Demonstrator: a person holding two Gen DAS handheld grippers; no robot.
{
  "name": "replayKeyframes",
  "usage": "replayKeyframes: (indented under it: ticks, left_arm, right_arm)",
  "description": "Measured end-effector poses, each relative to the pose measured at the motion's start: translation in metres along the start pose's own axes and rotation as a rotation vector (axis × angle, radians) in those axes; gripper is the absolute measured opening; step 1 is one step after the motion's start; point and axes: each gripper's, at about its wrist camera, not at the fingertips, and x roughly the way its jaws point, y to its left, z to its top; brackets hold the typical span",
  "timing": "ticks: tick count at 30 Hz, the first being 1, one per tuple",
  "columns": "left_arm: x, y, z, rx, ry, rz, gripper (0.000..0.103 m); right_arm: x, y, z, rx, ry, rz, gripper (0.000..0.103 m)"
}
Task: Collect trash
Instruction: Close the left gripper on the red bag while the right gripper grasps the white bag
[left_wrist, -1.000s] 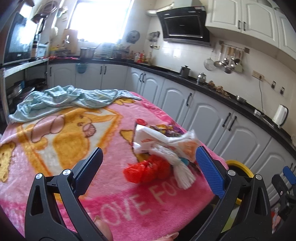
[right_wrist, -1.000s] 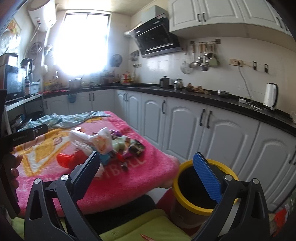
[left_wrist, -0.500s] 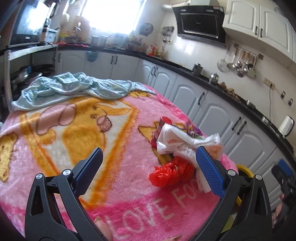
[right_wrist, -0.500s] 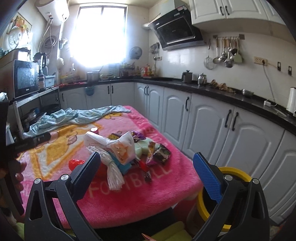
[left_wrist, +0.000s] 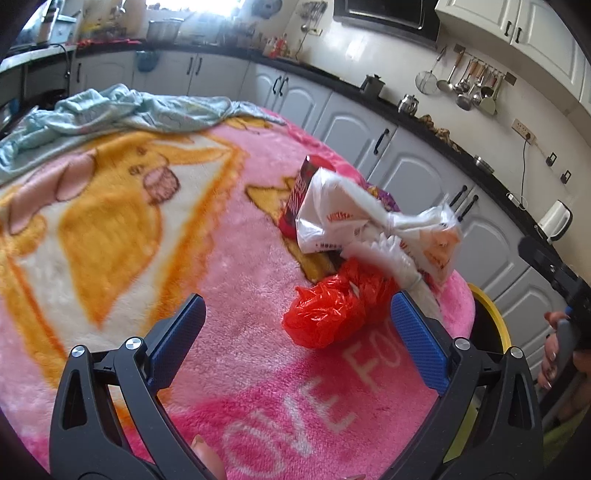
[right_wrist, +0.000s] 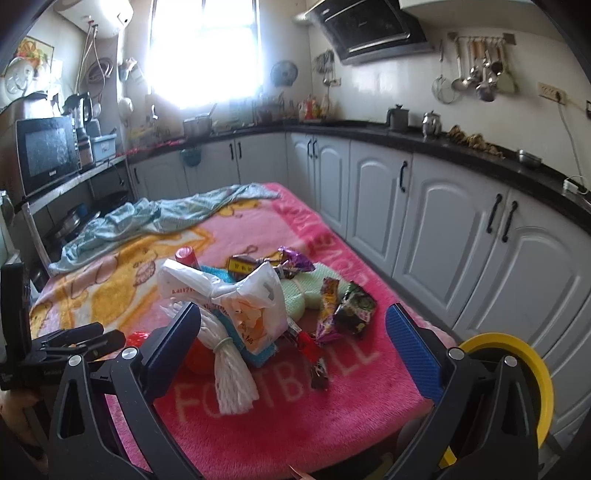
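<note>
A heap of trash lies on the pink blanket (left_wrist: 229, 280) near the table's right edge: a crumpled red plastic bag (left_wrist: 332, 310), a knotted white plastic bag (left_wrist: 373, 221), a white foam net (right_wrist: 231, 365), a red can (right_wrist: 186, 255) and several snack wrappers (right_wrist: 351, 306). My left gripper (left_wrist: 293, 332) is open and empty, with the red bag just ahead between its fingers. My right gripper (right_wrist: 293, 339) is open and empty, above the table's near edge, facing the heap. A yellow-rimmed bin (right_wrist: 517, 373) stands on the floor at the table's right.
A light blue cloth (left_wrist: 122, 110) lies crumpled at the far end of the table. White cabinets (right_wrist: 461, 236) under a black counter run along the right and back. A microwave (right_wrist: 46, 153) stands on a shelf at the left.
Both grippers have moved forward and tilted down toward the trash heap. The red bag now lies closer to the left gripper's fingers. The bin has slid to the right edge of the right view.
</note>
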Motion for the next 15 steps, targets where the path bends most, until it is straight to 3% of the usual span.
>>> replayKeyframes:
  ticks: [7, 15]
  left_arm:
    - [0.021, 0.004, -0.001, -0.036, 0.053, -0.05, 0.092]
    - [0.031, 0.01, -0.003, -0.079, 0.077, -0.116, 0.078]
  right_arm:
    - [0.045, -0.004, 0.005, 0.025, 0.084, 0.083, 0.097]
    - [0.084, 0.005, 0.015, -0.003, 0.123, 0.18, 0.097]
